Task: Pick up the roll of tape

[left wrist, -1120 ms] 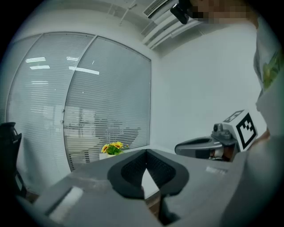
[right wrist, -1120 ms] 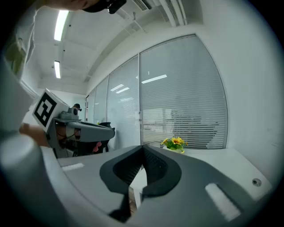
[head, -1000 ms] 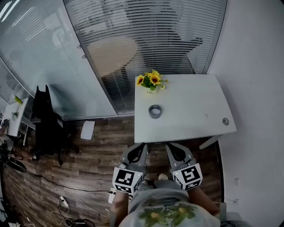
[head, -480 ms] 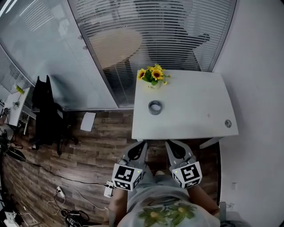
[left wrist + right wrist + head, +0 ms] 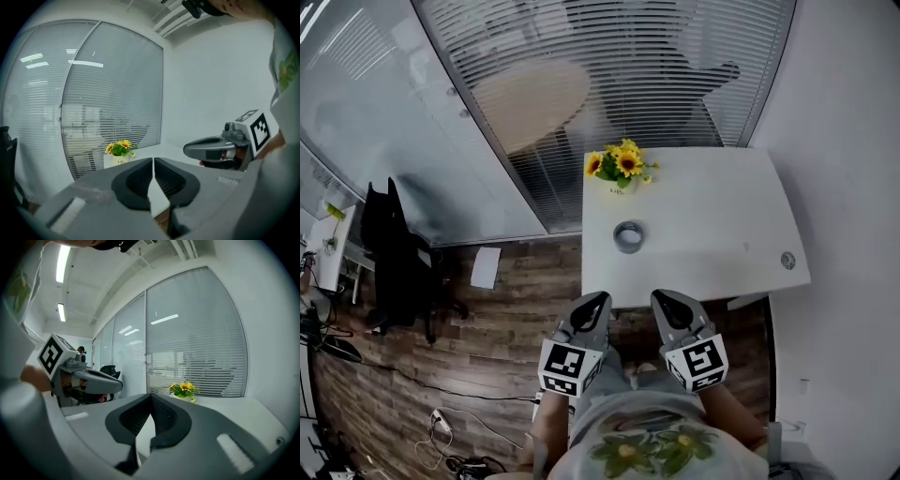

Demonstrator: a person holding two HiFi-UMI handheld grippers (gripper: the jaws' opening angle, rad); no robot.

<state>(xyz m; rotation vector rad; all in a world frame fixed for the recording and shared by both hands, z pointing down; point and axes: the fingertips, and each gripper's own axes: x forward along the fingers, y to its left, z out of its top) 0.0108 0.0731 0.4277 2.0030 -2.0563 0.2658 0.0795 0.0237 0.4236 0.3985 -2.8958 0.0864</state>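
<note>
The roll of tape, a grey ring, lies flat on the white table, near its left side. In the head view both grippers are held side by side, just short of the table's near edge. My left gripper is shut with nothing in it, and so is my right gripper. In the left gripper view the jaws of the left gripper meet at the tips and hide the tape. In the right gripper view the right gripper is likewise shut, with the tape out of sight.
A small pot of sunflowers stands at the table's far left corner. A small round disc lies near the right edge. A glass wall with blinds runs behind the table. A black chair stands on the wooden floor at left.
Both grippers have come forward together, and their tips now reach the table's near edge. The tape has not moved on the table.
</note>
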